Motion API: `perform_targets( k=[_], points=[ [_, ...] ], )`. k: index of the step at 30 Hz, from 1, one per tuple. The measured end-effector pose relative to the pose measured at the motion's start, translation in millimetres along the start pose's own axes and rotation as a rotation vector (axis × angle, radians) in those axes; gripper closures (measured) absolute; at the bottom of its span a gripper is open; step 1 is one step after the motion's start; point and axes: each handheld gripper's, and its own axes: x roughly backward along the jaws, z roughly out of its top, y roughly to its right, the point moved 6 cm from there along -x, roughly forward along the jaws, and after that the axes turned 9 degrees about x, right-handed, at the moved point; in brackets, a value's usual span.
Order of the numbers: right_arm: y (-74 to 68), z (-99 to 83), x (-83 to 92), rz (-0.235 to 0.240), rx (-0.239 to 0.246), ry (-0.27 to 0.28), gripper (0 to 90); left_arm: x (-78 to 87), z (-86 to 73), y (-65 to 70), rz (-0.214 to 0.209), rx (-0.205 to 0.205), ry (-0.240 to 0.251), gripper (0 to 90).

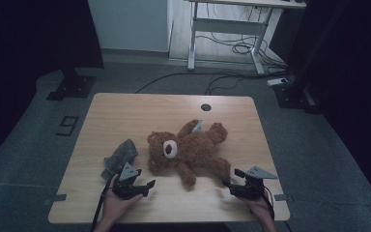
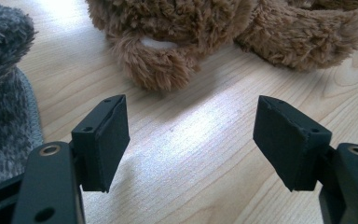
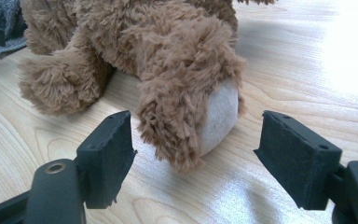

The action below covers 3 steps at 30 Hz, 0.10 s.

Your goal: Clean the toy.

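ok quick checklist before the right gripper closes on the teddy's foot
1. right gripper jaws open: ok.
2. teddy bear foot between the right jaws, pads not pressing it: ok.
3. left gripper open, nothing between its jaws: ok.
4. grey knitted cloth clear of the foot: ok.
5. bear lying flat on the table: ok.
6. foot deep enough between the pads for a firm grip: cannot tell.

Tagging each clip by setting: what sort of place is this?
Probably a lab or office recording space: a small wooden table on grey carpet, black curtains at both sides, and a desk frame with loose floor cables behind.
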Motion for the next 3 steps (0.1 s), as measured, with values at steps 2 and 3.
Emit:
perform_targets(
  k=[2, 3],
  points=[
    [-0.1, 0.7, 0.2, 0.001, 0.001, 0.002, 25.2, -0.6, -0.1, 0.4, -0.001, -0.002, 0.0, 26.8],
    [-0.2, 1.2, 0.0, 0.002, 0.002, 0.004, 24.9, -1.1, -0.2, 0.7, -0.003, -0.002, -0.001, 26.8]
  ],
)
